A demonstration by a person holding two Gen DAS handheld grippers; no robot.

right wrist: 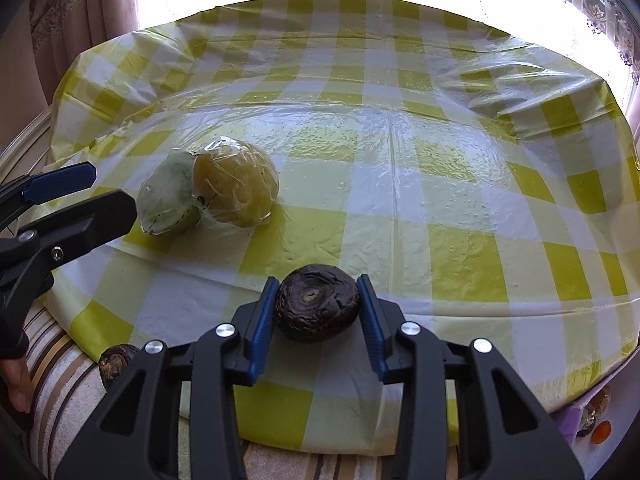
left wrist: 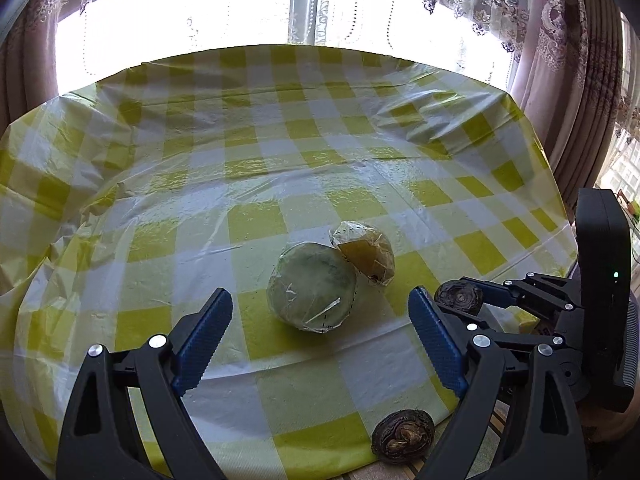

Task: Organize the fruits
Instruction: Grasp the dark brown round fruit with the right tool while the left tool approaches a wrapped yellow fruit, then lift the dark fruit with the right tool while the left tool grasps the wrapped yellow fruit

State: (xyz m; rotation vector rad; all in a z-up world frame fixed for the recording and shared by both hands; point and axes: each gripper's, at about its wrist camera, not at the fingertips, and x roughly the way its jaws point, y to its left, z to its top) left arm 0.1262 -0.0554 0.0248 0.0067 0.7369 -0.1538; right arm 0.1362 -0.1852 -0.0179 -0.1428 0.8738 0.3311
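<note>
A green fruit in clear wrap (left wrist: 312, 293) and a yellow wrapped fruit (left wrist: 365, 253) lie touching on the yellow-checked tablecloth (left wrist: 280, 152). My left gripper (left wrist: 320, 320) is open, its blue pads either side of the green fruit and just short of it. My right gripper (right wrist: 318, 292) is shut on a dark wrinkled fruit (right wrist: 316, 309) and holds it above the near table edge; it also shows in the left wrist view (left wrist: 460, 297). The wrapped green fruit (right wrist: 170, 200) and yellow fruit (right wrist: 236, 182) sit left of it.
A second dark wrinkled fruit (left wrist: 402, 436) lies at the near table edge, also in the right wrist view (right wrist: 116, 362). A striped cushion (right wrist: 60, 400) lies below the edge. Curtains (left wrist: 560, 80) and a bright window stand behind the table.
</note>
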